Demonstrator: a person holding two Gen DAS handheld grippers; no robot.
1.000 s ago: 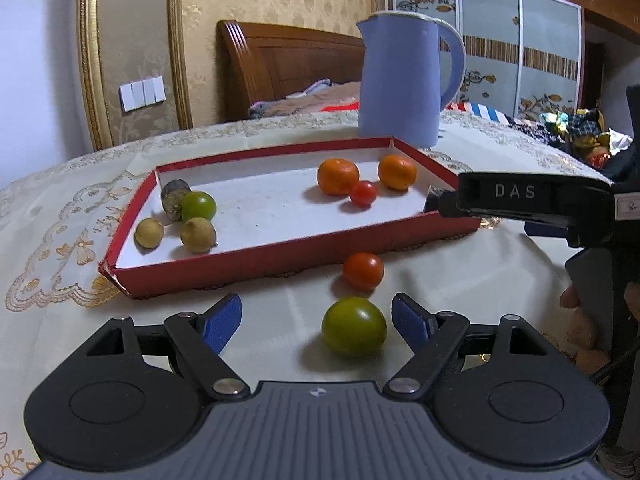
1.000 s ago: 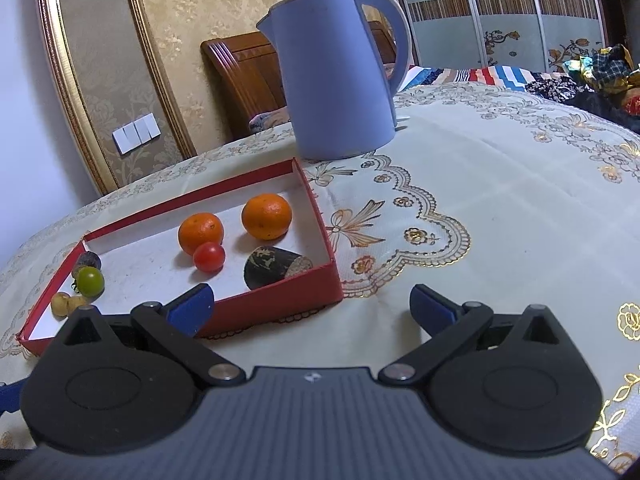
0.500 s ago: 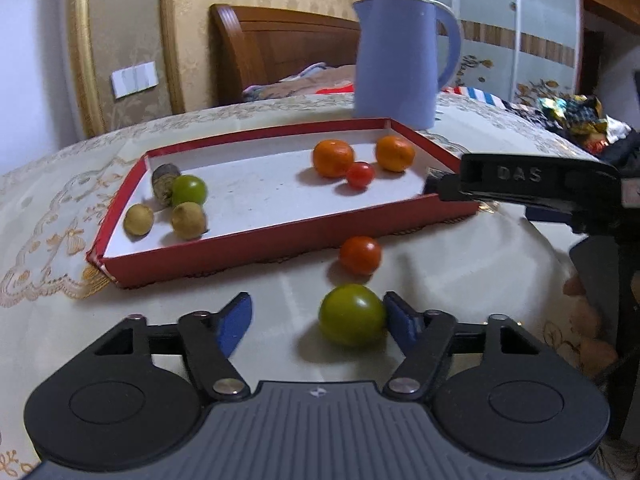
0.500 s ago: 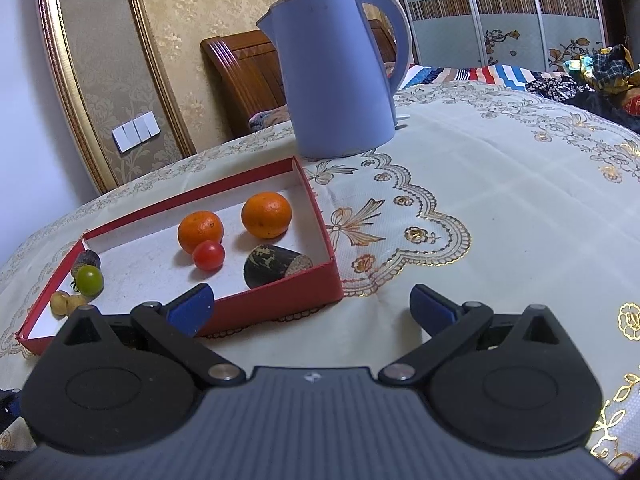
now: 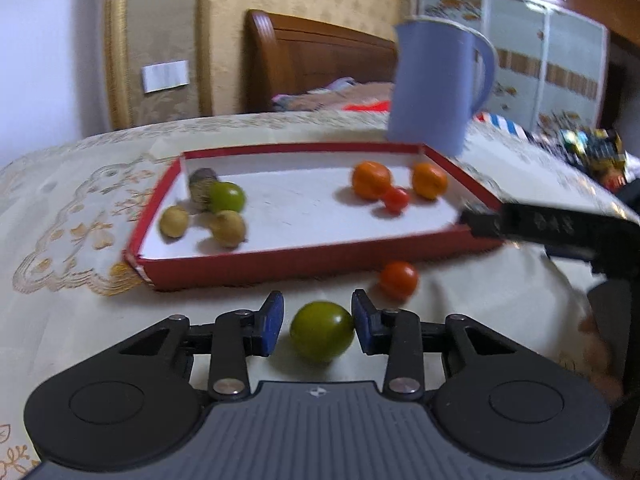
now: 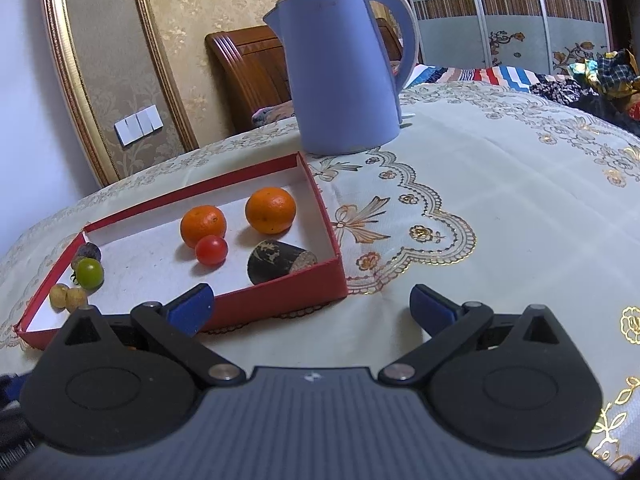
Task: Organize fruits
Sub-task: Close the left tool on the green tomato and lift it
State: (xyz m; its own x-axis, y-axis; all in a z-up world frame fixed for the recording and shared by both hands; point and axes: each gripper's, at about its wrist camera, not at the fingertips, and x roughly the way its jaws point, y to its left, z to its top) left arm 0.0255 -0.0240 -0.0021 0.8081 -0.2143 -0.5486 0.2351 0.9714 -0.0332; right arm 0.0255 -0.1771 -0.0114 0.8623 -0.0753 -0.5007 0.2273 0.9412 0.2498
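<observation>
green tomato (image 5: 322,336) bracketed by closing left gripper (image 5: 318,322), left pad not touching; red tomato (image 5: 399,280) near, red tray (image 5: 280,266) wall beyond; right gripper (image 6: 312,308) held wide, empty.

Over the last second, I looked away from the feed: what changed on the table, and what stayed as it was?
The left gripper narrowed around the green tomato on the tablecloth and is closing; its right pad looks against the fruit, the left one just short. Nothing has been lifted. The red tomato beside it, the fruits in the red tray and the kettle stayed put, and the right gripper remained open and empty.
</observation>
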